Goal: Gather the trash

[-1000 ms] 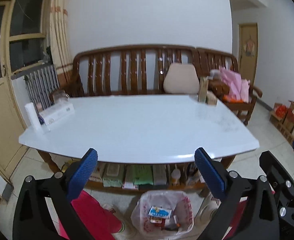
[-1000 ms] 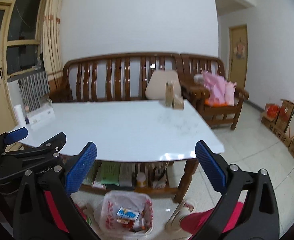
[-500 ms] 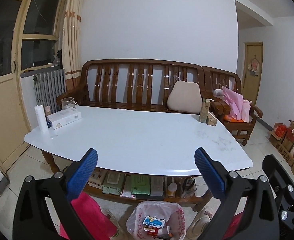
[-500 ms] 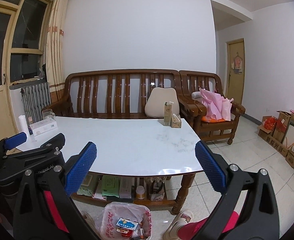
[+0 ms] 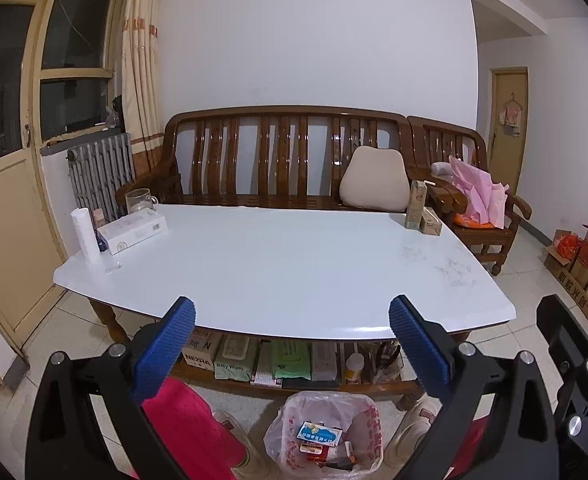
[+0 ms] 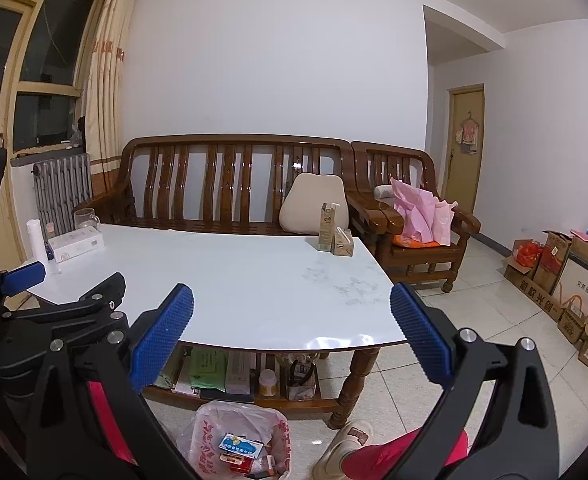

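You're between pickups, left gripper [image 5: 289,320] and right gripper [image 6: 291,306] both wide, empty; next reach the cartons [image 6: 334,234] at the table's [image 5: 294,264] far right corner, trash bag [image 5: 326,436] below its near edge.

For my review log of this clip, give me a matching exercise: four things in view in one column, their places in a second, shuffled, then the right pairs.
Things:
1. milk carton
2. trash bag
3. glass mug
4. pink plastic bag

Places:
A. on the floor in front of the table
B. on the armchair seat
C. upright at the table's far right corner
D. at the table's far left corner, behind the tissue box

Pairs: 1-C, 2-A, 3-D, 4-B
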A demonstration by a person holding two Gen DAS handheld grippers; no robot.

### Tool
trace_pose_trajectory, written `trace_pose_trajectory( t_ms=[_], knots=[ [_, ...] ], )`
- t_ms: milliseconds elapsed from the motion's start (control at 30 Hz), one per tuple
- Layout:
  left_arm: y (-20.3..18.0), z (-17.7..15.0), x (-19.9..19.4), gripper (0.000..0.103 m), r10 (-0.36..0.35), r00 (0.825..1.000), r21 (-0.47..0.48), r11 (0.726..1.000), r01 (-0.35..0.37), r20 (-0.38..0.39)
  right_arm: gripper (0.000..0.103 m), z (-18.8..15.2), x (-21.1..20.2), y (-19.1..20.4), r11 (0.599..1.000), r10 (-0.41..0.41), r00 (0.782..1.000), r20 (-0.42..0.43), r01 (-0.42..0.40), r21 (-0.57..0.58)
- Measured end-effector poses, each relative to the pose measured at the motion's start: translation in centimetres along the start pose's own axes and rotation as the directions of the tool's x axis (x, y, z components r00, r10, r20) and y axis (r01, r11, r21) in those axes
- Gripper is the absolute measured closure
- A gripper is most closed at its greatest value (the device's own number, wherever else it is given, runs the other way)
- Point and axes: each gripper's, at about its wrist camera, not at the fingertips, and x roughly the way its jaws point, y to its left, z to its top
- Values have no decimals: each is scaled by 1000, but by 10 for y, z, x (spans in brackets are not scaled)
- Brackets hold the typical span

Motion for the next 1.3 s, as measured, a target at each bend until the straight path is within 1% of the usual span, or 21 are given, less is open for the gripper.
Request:
trace_pose_trajectory(
  t_ms=[267,567,1300],
  knots=[
    [2,0,4,8,17,1000,5,1000,-17,-17,7,0,4,3,1000,5,1000,-8,-5,-9],
    [3,2,5,8,36,999,16,999,-35,-15,7,1,10,1,1000,17,1000,-14,-17,-9],
    [6,4,10,8,44,999,22,999,-44,-23,7,1,12,2,1000,17,1000,-15,-18,-13]
  ],
)
